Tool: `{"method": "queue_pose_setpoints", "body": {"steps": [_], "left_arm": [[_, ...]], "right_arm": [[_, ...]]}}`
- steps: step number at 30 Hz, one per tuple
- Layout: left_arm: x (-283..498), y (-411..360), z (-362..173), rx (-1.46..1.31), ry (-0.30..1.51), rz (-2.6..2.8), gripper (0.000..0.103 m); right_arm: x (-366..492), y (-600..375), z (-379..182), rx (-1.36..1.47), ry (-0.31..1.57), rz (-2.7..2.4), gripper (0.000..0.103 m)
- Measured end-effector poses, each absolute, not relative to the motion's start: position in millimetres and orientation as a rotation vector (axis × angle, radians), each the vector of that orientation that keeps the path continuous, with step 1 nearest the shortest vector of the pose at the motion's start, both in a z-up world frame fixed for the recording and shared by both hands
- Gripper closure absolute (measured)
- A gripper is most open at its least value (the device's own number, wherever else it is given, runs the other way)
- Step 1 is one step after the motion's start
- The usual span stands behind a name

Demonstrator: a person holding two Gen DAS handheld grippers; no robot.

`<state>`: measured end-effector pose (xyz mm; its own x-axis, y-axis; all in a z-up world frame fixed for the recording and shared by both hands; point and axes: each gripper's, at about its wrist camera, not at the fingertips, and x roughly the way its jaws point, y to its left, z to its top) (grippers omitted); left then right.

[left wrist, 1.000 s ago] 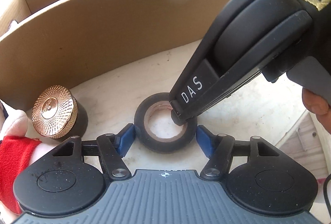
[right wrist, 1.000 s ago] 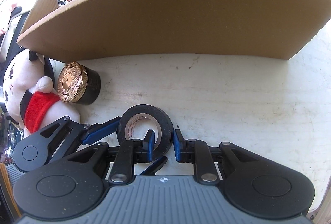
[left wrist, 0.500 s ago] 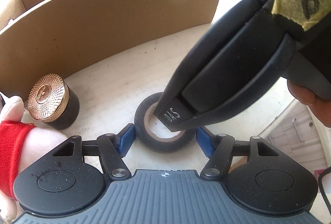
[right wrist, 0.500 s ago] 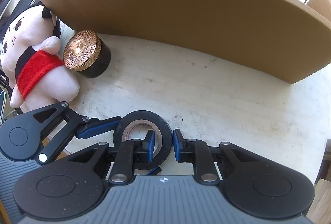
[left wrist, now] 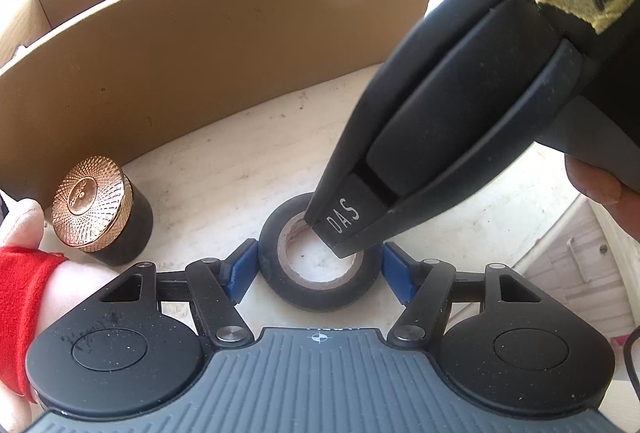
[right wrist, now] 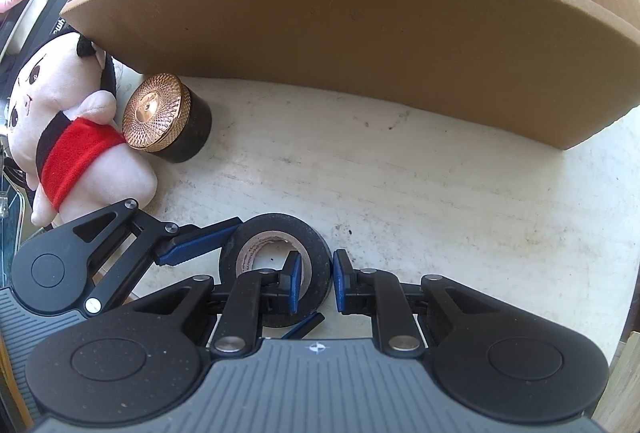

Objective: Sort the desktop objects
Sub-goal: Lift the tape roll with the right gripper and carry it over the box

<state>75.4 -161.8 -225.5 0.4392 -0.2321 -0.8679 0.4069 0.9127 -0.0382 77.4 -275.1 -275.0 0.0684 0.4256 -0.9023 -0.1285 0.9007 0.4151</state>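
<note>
A black tape roll [left wrist: 320, 265] lies flat between the left hand-held gripper [left wrist: 318, 269]'s spread blue fingers [left wrist: 240, 269]; the right hand-held gripper [left wrist: 336, 233] dips into its core.
</note>
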Motion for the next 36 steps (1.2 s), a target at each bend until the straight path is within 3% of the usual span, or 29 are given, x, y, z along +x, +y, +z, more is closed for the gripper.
{"method": "queue_pose_setpoints", "body": {"steps": [14, 36], "left_arm": [[58, -157, -204, 0.187, 1.028, -0.393, 0.037], [39, -134, -84, 0.200, 0.888, -0.305, 0.037]], "right_arm": [[82, -260, -279, 0.243, 1.436, 0.412, 0.085], [124, -247, -198, 0.186, 1.269, 0.426, 0.085]]}}
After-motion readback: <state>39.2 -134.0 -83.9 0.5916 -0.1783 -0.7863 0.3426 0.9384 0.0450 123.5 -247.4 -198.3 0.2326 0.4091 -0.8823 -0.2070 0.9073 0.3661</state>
